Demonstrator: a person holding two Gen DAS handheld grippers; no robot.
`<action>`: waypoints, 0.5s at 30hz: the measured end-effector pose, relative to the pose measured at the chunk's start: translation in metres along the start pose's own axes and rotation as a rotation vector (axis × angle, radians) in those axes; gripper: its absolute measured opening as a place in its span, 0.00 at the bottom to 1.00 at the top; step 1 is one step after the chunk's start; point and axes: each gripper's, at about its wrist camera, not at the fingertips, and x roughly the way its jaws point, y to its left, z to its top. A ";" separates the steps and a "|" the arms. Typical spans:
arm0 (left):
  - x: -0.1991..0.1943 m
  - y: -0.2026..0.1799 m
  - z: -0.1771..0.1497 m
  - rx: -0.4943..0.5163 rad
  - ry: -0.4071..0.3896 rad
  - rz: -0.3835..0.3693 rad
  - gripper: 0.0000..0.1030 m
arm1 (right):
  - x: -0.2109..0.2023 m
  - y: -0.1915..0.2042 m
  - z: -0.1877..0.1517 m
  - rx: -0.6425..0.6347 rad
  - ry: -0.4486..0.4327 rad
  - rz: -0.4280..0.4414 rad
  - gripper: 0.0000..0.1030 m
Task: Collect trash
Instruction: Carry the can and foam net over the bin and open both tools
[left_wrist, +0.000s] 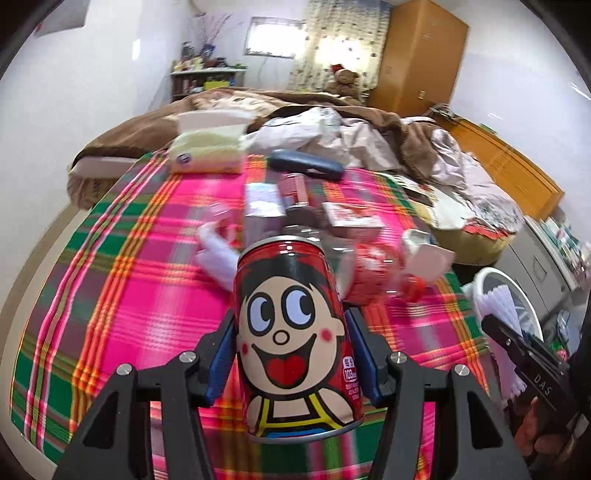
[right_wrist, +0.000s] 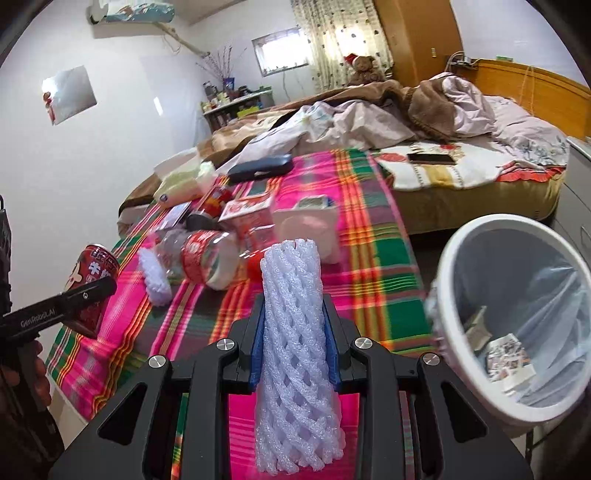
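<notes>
My left gripper (left_wrist: 291, 332) is shut on a red drink can (left_wrist: 291, 332) with a cartoon face, held upright above the plaid cloth (left_wrist: 122, 280). The can also shows in the right wrist view (right_wrist: 90, 280), with the left gripper (right_wrist: 85, 295) around it. My right gripper (right_wrist: 293, 317) is shut on a white foam fruit net (right_wrist: 293, 347), held above the cloth's near edge, left of the white trash bin (right_wrist: 517, 321). On the cloth lie a second foam net (right_wrist: 155, 277), a clear plastic bottle with a red label (right_wrist: 199, 258), cartons (right_wrist: 247, 214) and a white cup (right_wrist: 310, 229).
The bin, lined with a clear bag, holds some paper scraps (right_wrist: 506, 362); it also shows in the left wrist view (left_wrist: 506, 295). A tissue pack (left_wrist: 207, 155) and a dark case (left_wrist: 306, 166) lie at the cloth's far end. A bed with rumpled blankets (right_wrist: 424, 110) stands behind.
</notes>
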 end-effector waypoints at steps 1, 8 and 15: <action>0.000 -0.008 0.000 0.013 -0.003 -0.010 0.57 | -0.003 -0.004 0.001 0.004 -0.008 -0.007 0.27; 0.001 -0.063 0.004 0.094 -0.005 -0.081 0.57 | -0.025 -0.035 0.007 0.042 -0.064 -0.059 0.27; 0.006 -0.121 0.006 0.181 -0.010 -0.144 0.57 | -0.043 -0.070 0.011 0.077 -0.103 -0.121 0.27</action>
